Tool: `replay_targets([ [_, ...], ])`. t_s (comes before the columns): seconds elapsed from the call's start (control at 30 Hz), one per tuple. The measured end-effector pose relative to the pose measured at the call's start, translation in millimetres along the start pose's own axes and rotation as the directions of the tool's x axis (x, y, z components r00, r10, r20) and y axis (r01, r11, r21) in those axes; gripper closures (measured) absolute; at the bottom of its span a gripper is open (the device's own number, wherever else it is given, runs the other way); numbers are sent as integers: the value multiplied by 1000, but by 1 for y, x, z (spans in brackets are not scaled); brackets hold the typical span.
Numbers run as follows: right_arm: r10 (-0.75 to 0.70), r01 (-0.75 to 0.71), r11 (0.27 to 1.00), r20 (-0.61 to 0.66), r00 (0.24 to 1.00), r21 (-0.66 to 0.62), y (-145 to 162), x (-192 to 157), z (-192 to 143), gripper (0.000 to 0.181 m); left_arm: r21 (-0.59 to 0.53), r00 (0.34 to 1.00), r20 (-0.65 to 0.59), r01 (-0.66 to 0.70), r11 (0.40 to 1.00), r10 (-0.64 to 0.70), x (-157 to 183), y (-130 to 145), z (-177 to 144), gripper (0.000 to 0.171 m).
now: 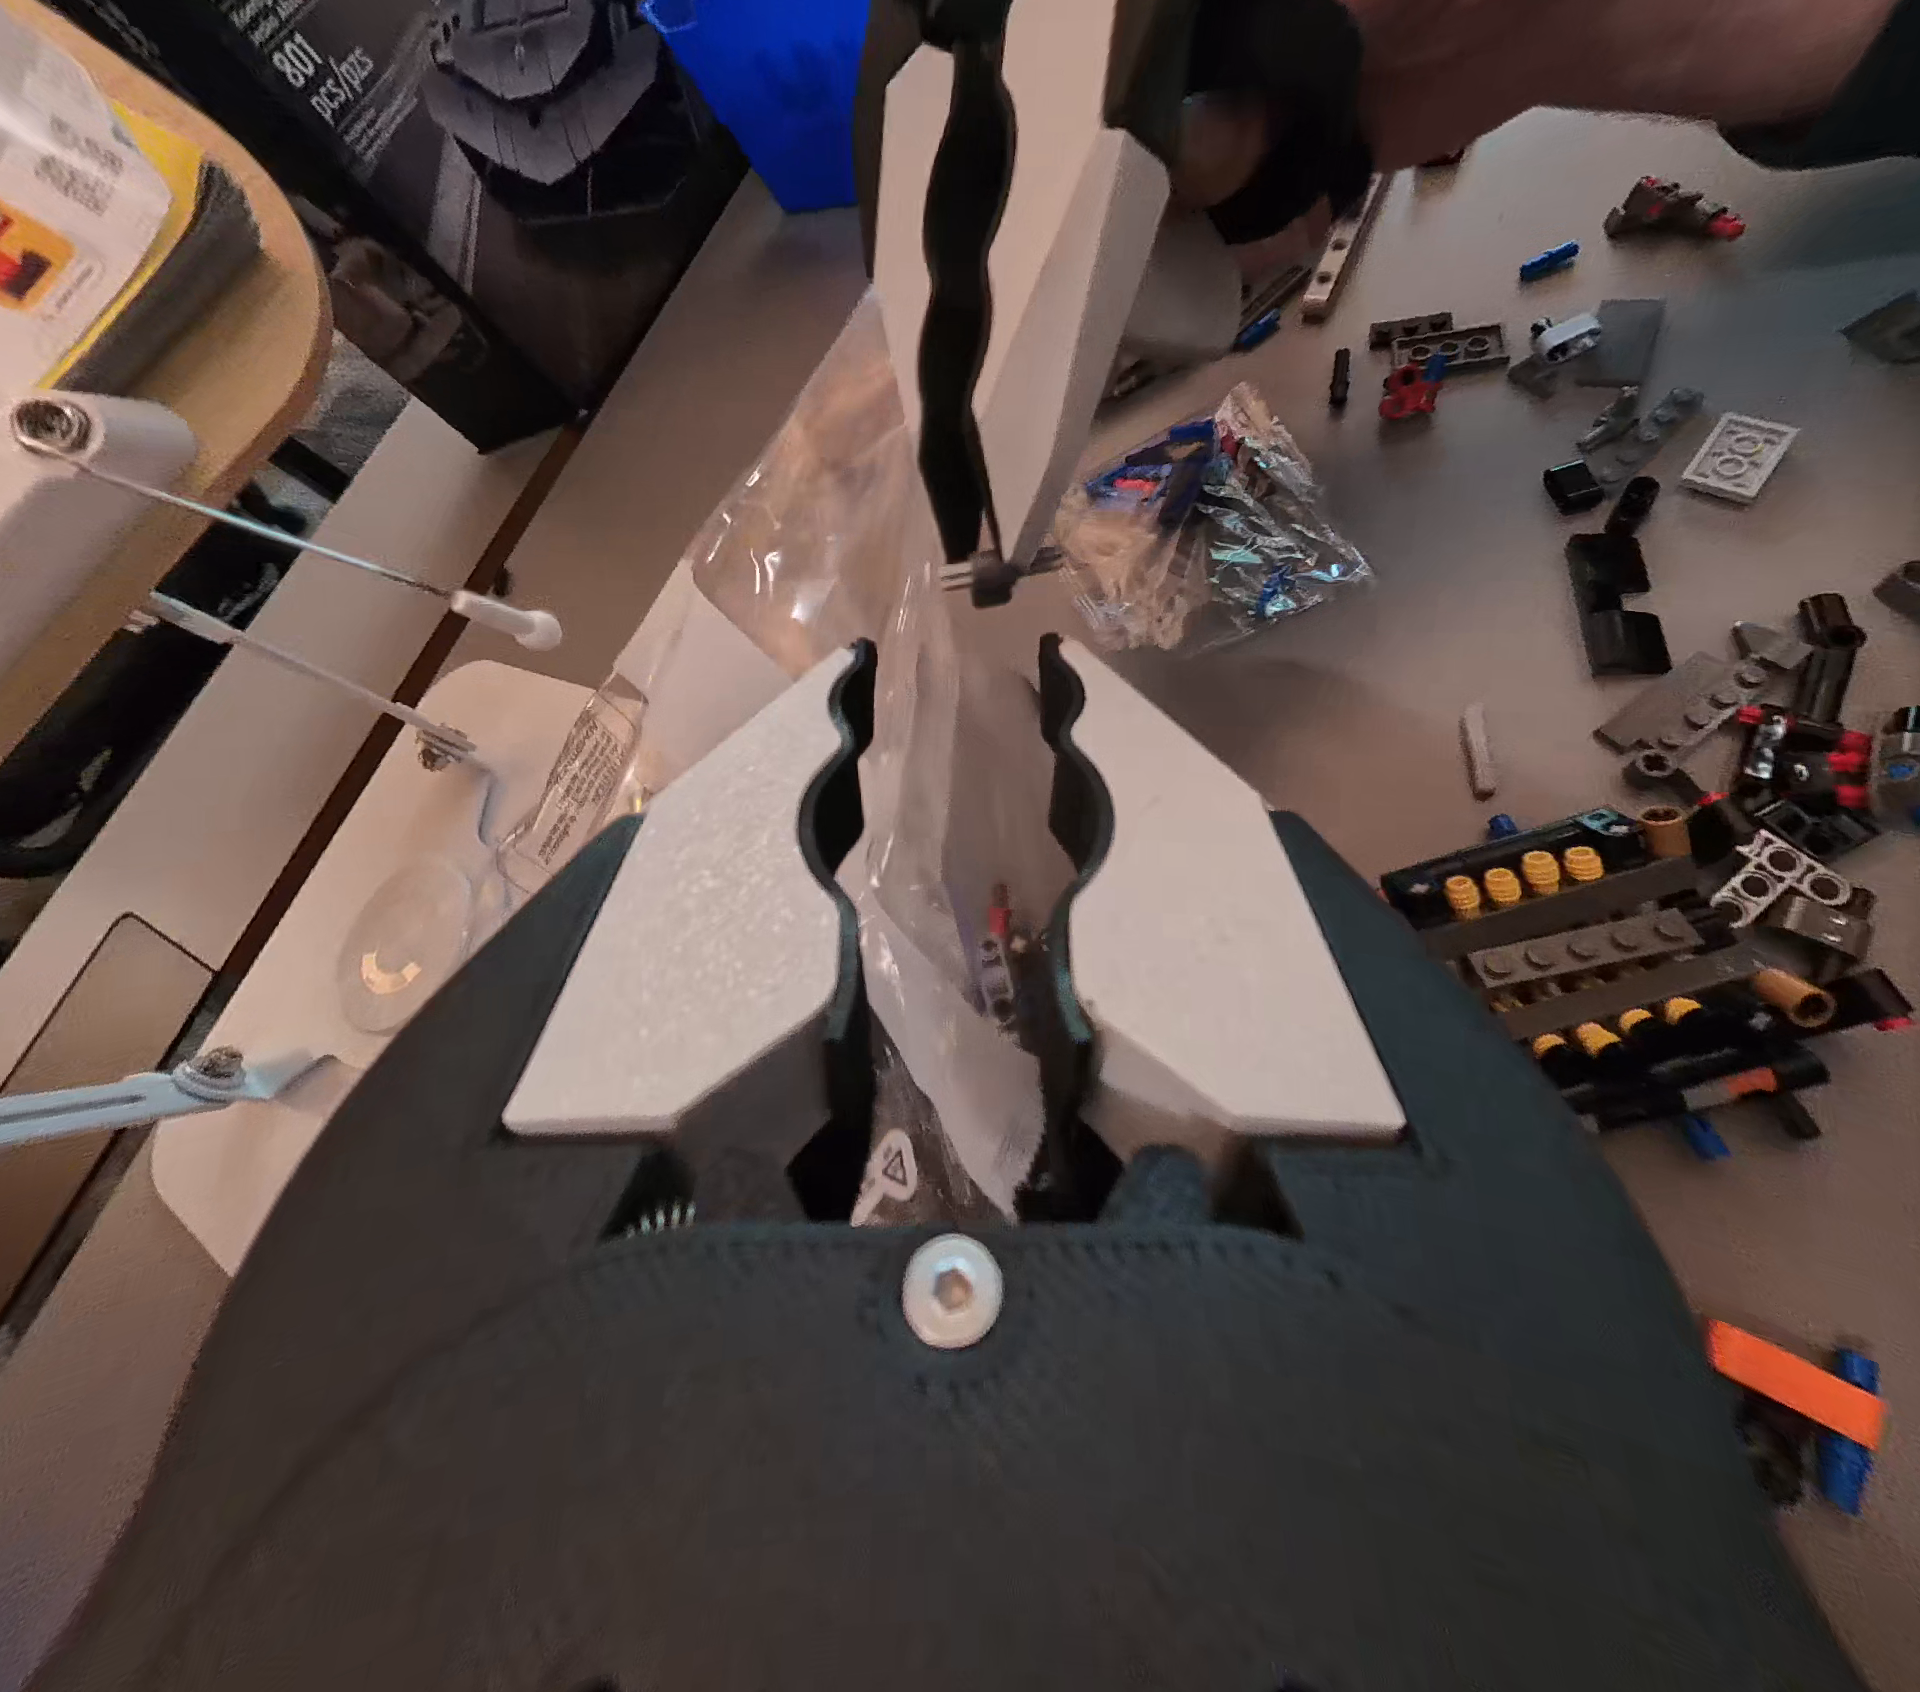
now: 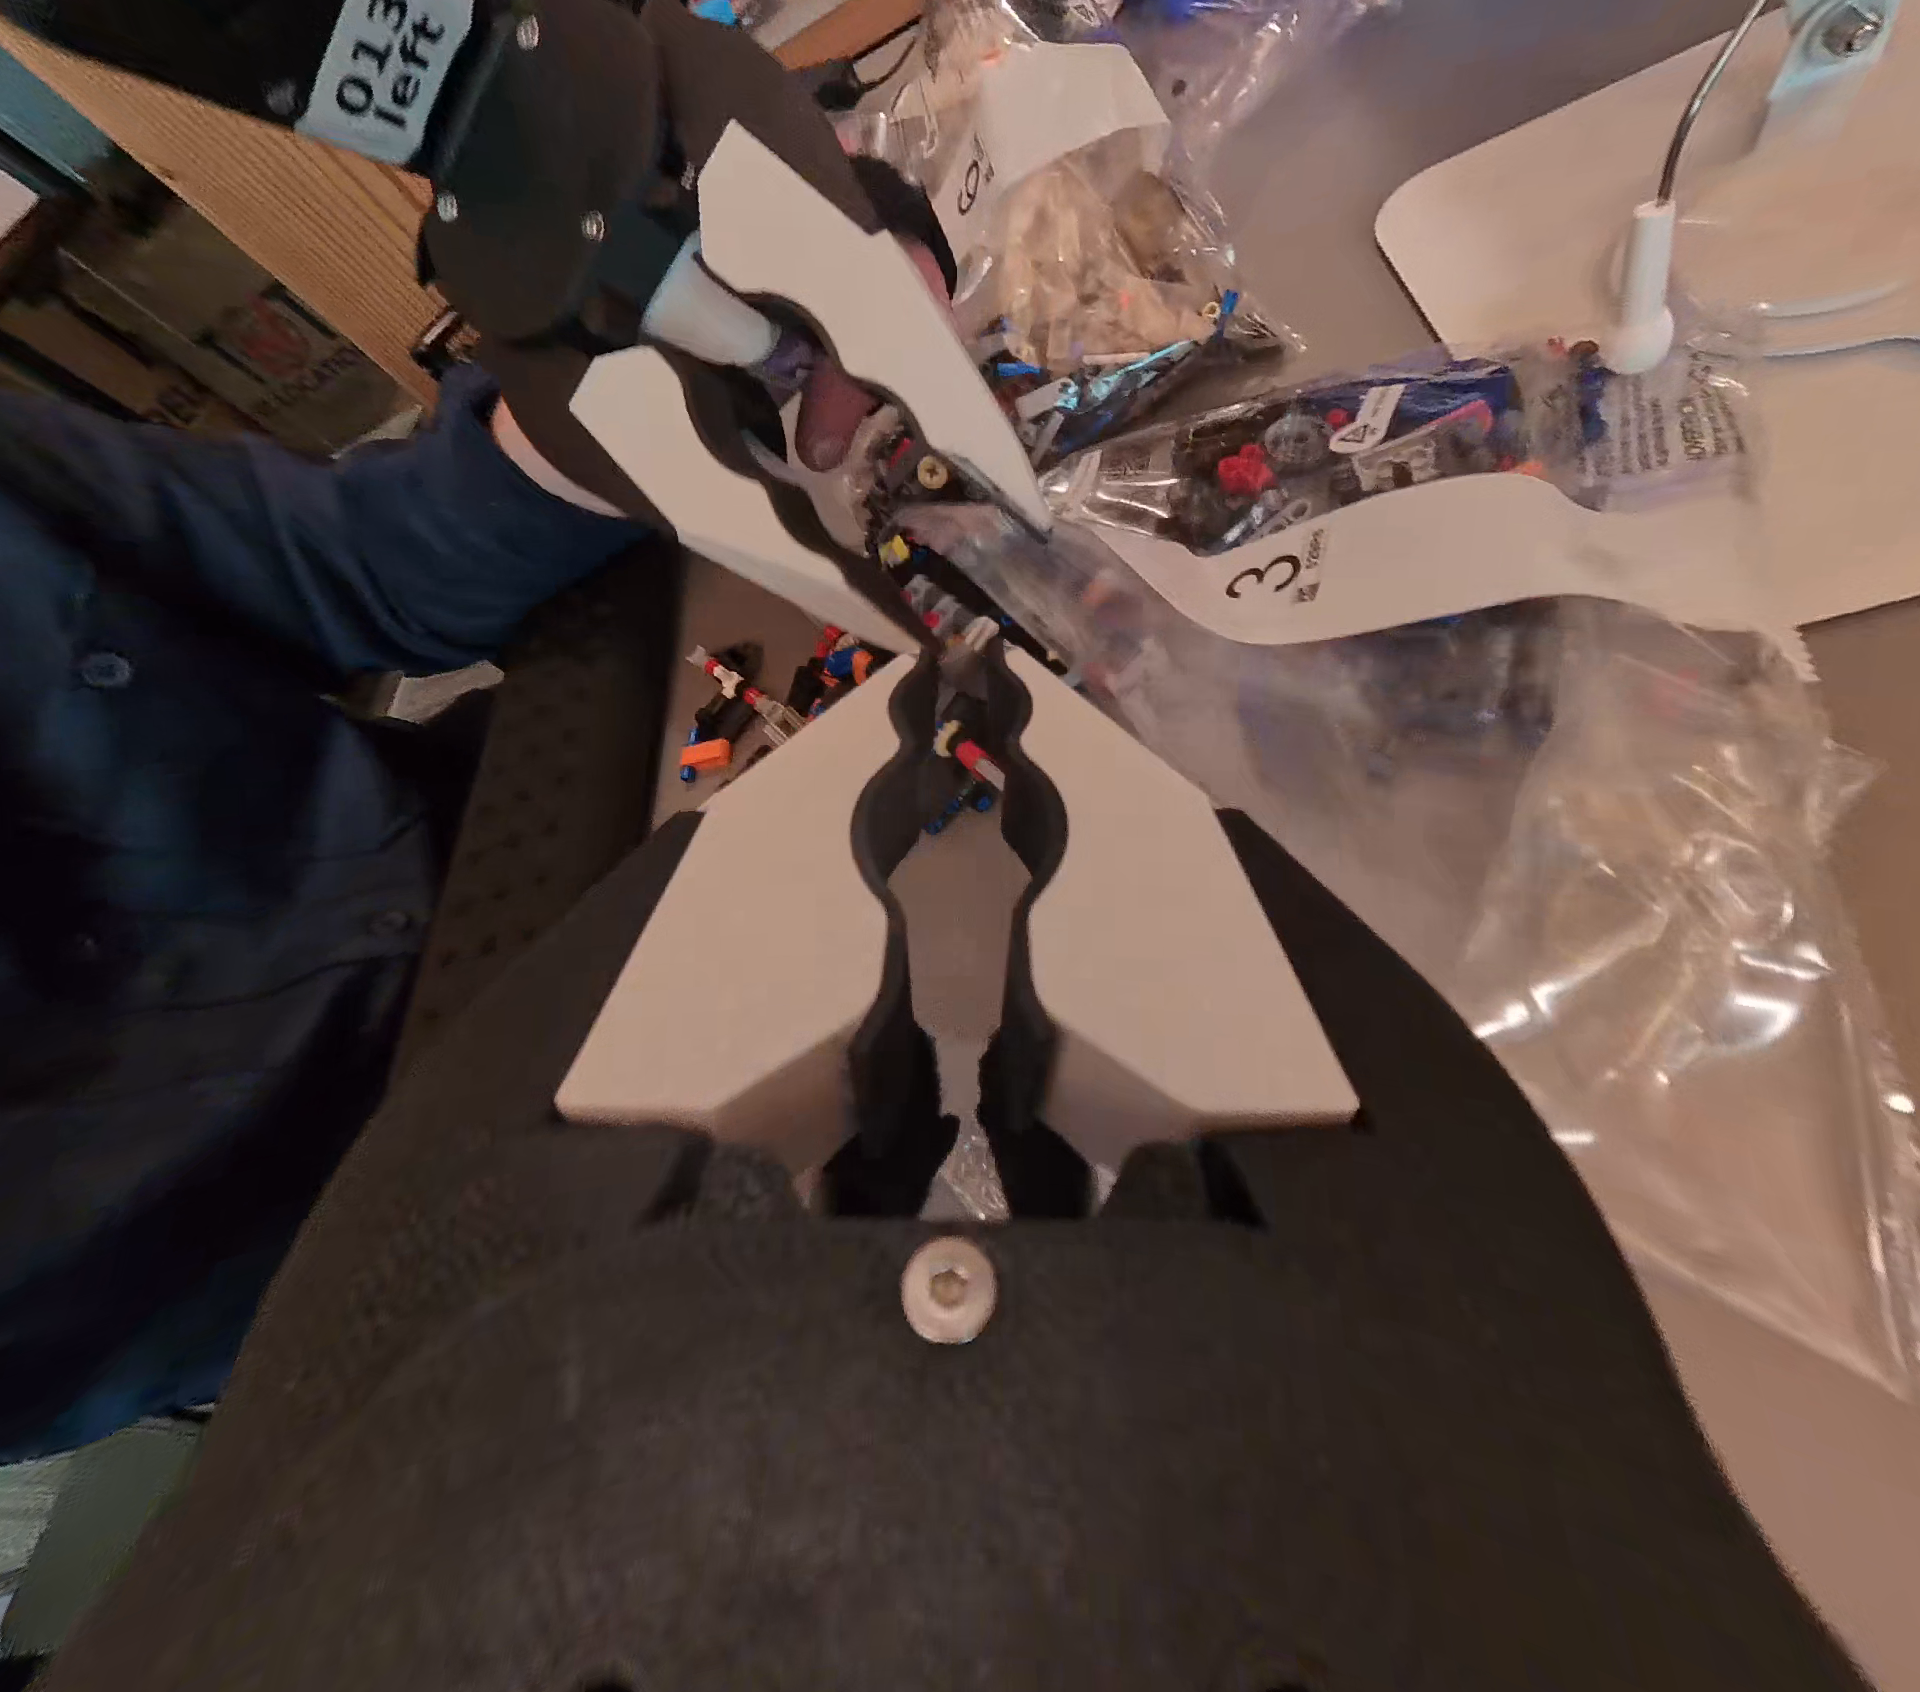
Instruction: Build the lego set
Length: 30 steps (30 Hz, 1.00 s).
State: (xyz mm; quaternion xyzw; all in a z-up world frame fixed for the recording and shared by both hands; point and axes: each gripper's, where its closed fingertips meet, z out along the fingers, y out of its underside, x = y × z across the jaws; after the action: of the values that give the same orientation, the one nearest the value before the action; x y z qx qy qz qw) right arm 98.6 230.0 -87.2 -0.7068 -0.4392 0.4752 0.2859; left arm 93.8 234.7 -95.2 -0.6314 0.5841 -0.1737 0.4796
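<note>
My left gripper (image 1: 956, 666) is closed around a clear plastic bag of small Lego parts (image 1: 930, 821), which fills the gap between its jaws. In the right wrist view this bag (image 2: 1351, 447), with a white strip, stretches from the left gripper (image 2: 977, 588) out over the table. My right gripper (image 1: 987, 572) comes down from above, just beyond the left fingertips, shut on a small dark pin piece (image 1: 982, 584). In its own view the right gripper (image 2: 956, 666) is pinched nearly shut at the bag's mouth, and the piece is hard to make out there.
Loose Lego parts (image 1: 1714, 707) and a partly built dark assembly with yellow pegs (image 1: 1610, 946) lie on the grey table at right. A second small bag (image 1: 1205, 520), a blue bin (image 1: 790, 32) and the set's box (image 1: 416, 32) stand behind. A crumpled clear bag (image 2: 1610, 967) lies nearby. My left and right fingertips are right by each other.
</note>
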Motion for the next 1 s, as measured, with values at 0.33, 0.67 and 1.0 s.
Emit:
replay_targets([
  [0.33,27,-25,991,-8,1000,128,-19,3,0,176,40,997,64,-39,998,37,-3,-11,-1,146],
  [0.67,-18,28,987,-60,998,158,-26,3,0,175,71,993,114,-14,997,6,-10,-16,-2,154],
  [1.0,-42,56,986,-89,995,159,-29,1,1,176,75,991,132,-16,997,6,-12,-18,-3,157],
])
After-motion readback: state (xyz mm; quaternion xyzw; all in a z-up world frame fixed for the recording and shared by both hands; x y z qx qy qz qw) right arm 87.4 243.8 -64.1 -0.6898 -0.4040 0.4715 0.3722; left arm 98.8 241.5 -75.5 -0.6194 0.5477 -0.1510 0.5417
